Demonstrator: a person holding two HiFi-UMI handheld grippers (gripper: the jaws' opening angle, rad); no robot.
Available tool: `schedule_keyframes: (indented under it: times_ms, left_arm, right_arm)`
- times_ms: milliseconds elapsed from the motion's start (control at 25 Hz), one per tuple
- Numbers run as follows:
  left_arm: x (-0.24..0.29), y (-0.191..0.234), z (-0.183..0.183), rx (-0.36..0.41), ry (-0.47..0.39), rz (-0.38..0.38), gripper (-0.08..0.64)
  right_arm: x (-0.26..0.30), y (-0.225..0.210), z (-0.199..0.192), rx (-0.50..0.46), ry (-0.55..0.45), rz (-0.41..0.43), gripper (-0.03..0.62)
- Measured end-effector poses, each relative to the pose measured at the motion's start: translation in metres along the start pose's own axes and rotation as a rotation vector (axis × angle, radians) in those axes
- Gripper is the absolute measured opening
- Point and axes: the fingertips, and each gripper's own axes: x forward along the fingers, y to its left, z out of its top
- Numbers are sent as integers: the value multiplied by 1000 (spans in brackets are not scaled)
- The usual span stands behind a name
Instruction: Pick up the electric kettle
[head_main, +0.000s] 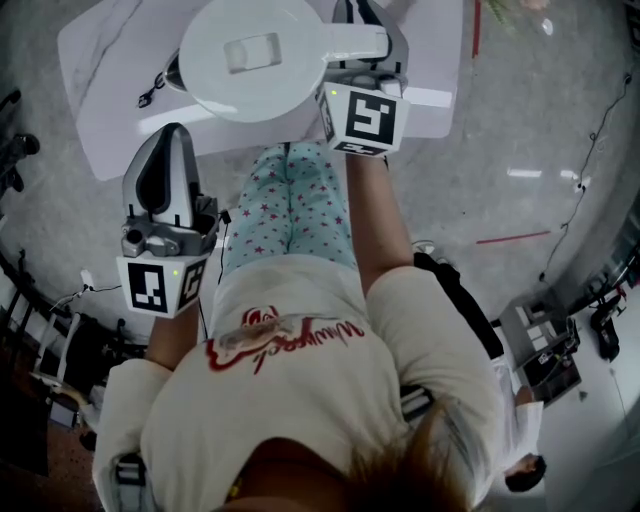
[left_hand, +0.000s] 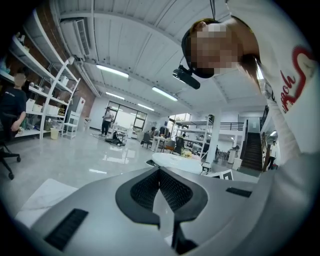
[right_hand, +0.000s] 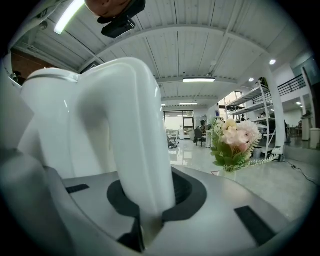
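Kettle (head_main: 262, 58) hanging above surface (head_main: 100, 70), right gripper (head_main: 370, 45) jaws pinching its handle (right_hand: 135, 140); pickup looking all but done. Left gripper (head_main: 168, 150) idling well clear of kettle, jaws pressed together.

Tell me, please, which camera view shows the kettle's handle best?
The right gripper view: the kettle's handle fills the frame, with the right tongs clamped on it. The head view shows only its top from above, partly under the tongs. The left gripper view does not show it clearly.
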Motion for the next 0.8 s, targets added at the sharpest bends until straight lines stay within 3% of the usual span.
schedule_keyframes:
  times_ms: [800]
  left_arm:
    - [-4,-31,91,61,-85,-22,-2]
  right_arm:
    - [-26,-28,140,11,-19,-46,57]
